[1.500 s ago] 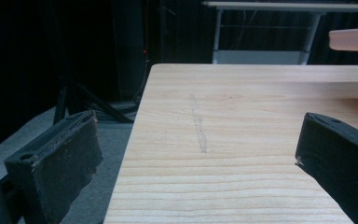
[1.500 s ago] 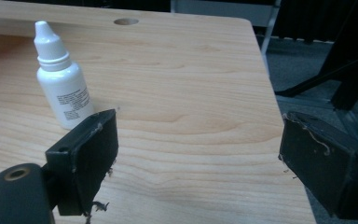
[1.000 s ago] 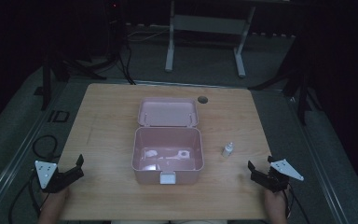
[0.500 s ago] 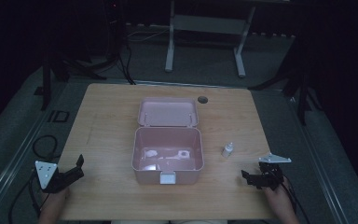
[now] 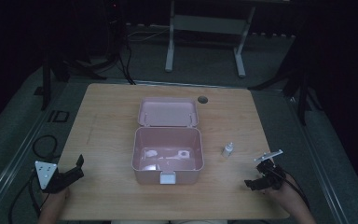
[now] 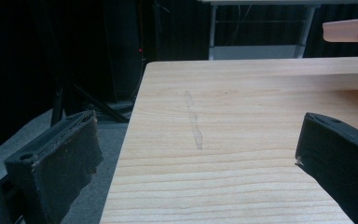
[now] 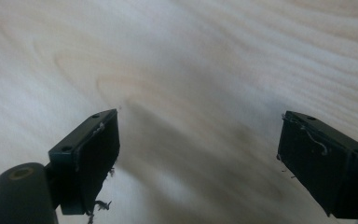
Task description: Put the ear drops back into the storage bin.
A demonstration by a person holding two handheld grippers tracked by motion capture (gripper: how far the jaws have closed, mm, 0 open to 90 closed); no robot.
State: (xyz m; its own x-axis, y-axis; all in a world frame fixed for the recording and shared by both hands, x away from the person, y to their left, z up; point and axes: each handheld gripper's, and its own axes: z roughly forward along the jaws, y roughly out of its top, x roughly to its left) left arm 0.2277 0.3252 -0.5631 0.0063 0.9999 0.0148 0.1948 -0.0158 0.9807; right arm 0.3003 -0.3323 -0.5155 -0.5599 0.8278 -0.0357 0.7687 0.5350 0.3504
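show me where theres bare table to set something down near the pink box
The widest bare patch is left of the pink box, between it and the left gripper. Another runs along the table at its far left. Right of the box is tighter: the small bottle stands there, with the right gripper close by.

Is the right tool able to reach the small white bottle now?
Probably yes. The right tool is open, and only bare table lies between it and the small white bottle.
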